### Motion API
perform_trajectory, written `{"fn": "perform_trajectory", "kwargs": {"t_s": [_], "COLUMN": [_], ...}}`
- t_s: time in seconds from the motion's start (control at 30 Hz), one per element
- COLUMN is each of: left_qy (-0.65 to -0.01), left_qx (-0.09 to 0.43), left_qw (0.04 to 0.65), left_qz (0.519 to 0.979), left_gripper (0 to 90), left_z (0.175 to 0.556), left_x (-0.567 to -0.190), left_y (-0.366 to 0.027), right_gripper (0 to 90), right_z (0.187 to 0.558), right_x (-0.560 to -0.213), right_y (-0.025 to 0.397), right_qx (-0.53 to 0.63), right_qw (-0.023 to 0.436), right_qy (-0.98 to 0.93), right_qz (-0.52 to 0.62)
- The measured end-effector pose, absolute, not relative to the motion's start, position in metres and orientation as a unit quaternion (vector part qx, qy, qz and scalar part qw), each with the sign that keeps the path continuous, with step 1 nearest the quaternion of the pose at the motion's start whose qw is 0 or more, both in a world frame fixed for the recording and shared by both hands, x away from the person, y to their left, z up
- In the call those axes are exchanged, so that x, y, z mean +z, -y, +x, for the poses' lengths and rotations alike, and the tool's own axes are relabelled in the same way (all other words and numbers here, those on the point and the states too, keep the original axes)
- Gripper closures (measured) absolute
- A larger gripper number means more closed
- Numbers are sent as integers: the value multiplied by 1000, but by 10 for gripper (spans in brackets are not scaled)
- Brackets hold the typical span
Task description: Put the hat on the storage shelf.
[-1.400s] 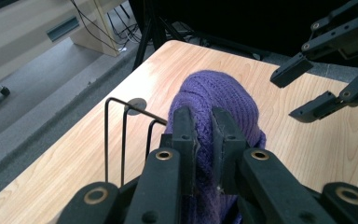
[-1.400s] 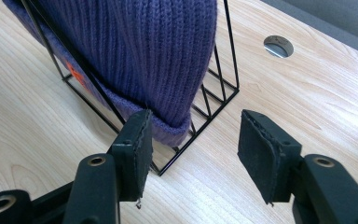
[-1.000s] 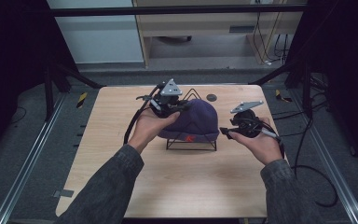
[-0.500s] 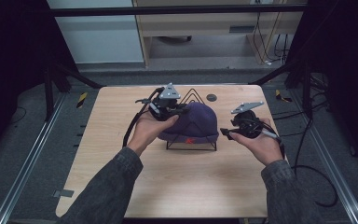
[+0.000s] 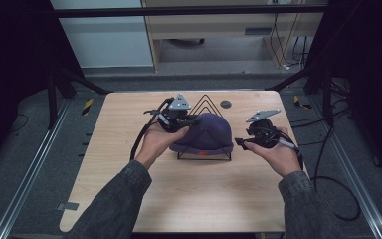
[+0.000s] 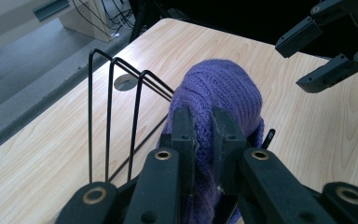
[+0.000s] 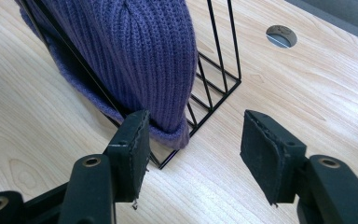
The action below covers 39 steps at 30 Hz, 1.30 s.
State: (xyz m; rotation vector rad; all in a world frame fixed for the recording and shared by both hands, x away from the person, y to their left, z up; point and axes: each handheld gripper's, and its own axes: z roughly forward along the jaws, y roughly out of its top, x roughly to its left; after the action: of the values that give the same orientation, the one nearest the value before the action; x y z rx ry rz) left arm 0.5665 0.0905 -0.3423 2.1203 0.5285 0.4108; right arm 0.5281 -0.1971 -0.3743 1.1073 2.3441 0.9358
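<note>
Hat: purple knit beanie [image 5: 204,133], draped over a black wire rack [image 5: 206,102] near the middle of my worktop [image 5: 129,189], a bit toward the far edge.

Rack: thin triangular loops; in the high view one peak pokes up behind the hat, and the base frame runs along the wood under the brim. In my left gripper view three upright loops [image 6: 114,112] stand bare just beside the hat.

Left gripper: my left gripper [image 5: 191,120] is at the hat's left side, up near the crown. In its own view the two jaws are pinched close together with a fold of purple knit [image 6: 223,93] squeezed between them, so it is clamped on the hat.

Right gripper: my right gripper [image 5: 239,143] hangs just off the hat's right edge, low by the brim. In its own view [image 7: 193,140] the jaws stand wide apart, the pads facing each other with bare wood between them; the left jaw is right by the brim, whether it touches I cannot tell.

Brim: rolled edge [image 7: 168,133] hangs down over the rack's bottom wires at the corner nearest my right gripper.

Hole: a round grey port [image 5: 225,104] in the worktop, beyond the rack on the far side, well clear of the hat.

Hands: left hand [image 5: 156,142] beside the hat; right hand [image 5: 276,154] palm up to the right.
</note>
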Motion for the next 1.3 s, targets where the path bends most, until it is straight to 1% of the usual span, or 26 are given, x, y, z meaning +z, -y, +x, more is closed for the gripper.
{"fn": "perform_trajectory", "kwargs": {"t_s": [1.0, 1.17, 1.3], "left_qy": [-224, -226, -230], "left_qx": [156, 156, 160], "left_qw": [442, 444, 445], "left_qz": [855, 853, 851], "left_gripper": [788, 777, 747], "left_z": [565, 564, 563], "left_x": [-360, -361, -362], "left_y": [-98, -99, -99], "right_gripper": [405, 401, 400], "right_z": [528, 527, 527], "right_x": [-376, -377, -377], "right_y": [194, 193, 193], "right_qx": [330, 330, 330], "right_qw": [186, 183, 184], "right_qy": [-838, -838, -838], "right_qz": [393, 395, 393]}}
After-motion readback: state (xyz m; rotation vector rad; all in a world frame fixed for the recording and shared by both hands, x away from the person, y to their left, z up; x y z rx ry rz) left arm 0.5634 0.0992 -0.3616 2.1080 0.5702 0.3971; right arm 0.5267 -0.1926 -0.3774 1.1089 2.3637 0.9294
